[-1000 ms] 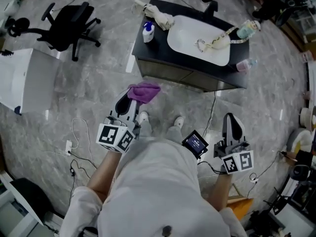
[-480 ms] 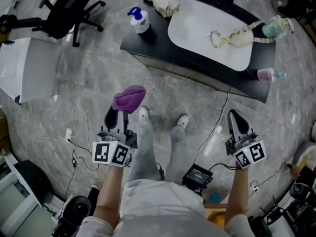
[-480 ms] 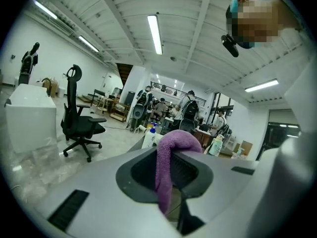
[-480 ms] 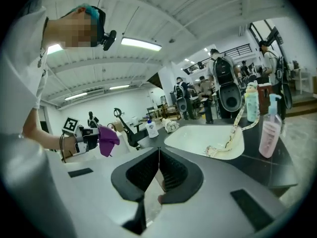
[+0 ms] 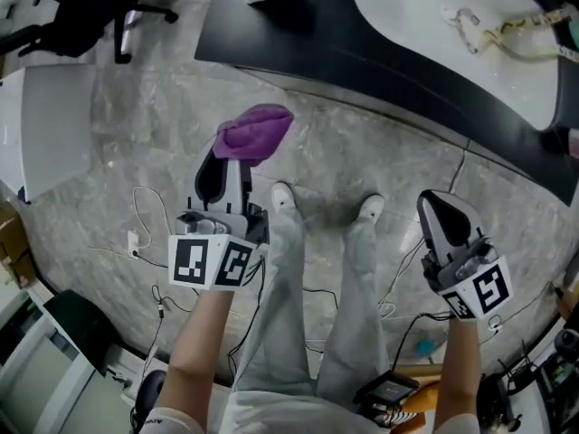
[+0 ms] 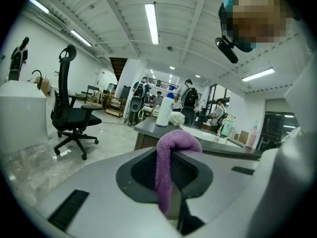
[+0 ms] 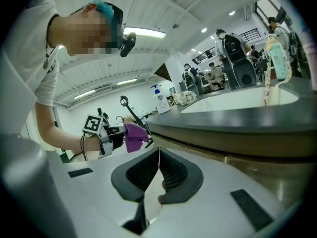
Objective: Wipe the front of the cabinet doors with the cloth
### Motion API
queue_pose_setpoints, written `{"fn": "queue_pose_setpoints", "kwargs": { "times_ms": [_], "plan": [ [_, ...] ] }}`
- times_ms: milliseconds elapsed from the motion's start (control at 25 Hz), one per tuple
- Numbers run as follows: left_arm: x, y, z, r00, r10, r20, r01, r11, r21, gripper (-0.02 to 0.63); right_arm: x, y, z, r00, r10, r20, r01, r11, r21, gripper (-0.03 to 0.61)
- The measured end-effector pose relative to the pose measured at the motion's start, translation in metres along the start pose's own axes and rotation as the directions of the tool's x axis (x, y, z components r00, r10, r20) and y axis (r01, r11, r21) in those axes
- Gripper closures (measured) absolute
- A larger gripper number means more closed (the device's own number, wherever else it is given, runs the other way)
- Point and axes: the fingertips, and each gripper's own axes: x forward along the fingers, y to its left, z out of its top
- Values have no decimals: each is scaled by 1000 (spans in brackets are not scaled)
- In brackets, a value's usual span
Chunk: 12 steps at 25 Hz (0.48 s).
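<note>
My left gripper (image 5: 220,172) is shut on a purple cloth (image 5: 254,131), which bunches out past the jaw tips; in the left gripper view the cloth (image 6: 172,152) hangs down between the jaws. The cabinet (image 5: 362,70) with a dark top and white basin stands ahead of both grippers; its door front (image 7: 257,152) shows under the counter edge in the right gripper view. My right gripper (image 5: 445,217) is shut with nothing held, its jaws (image 7: 158,175) meeting along a thin line. The left gripper with the cloth (image 7: 134,136) also shows in the right gripper view, at the left.
A black office chair (image 5: 86,7) stands at the far left, with a white box (image 5: 54,125) beside it. Cables (image 5: 145,242) trail over the grey floor around the person's feet (image 5: 282,195). A white pump bottle (image 6: 164,109) and a rag sit on the counter.
The view has closed in on the cabinet, which now fills the top of the head view. Both grippers have moved forward with it. The cloth stays held in the left gripper.
</note>
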Motion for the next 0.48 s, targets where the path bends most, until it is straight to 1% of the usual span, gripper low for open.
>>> {"fn": "queue_pose_setpoints", "kwargs": {
  "times_ms": [160, 280, 360, 480],
  "plan": [
    [29, 51, -31, 998, 56, 21, -55, 998, -17, 566, 54, 3, -34, 1000, -16, 11, 16, 1000, 20, 552],
    [42, 77, -49, 997, 75, 26, -75, 997, -26, 567, 85, 11, -53, 999, -30, 33, 28, 998, 51, 552],
    [50, 86, -57, 997, 70, 31, -70, 998, -8, 566, 102, 17, -60, 998, -43, 50, 40, 997, 64, 552],
    [62, 94, -62, 997, 63, 46, -64, 997, 31, 567, 122, 17, -69, 994, -93, 59, 88, 993, 83, 552]
  ]
}}
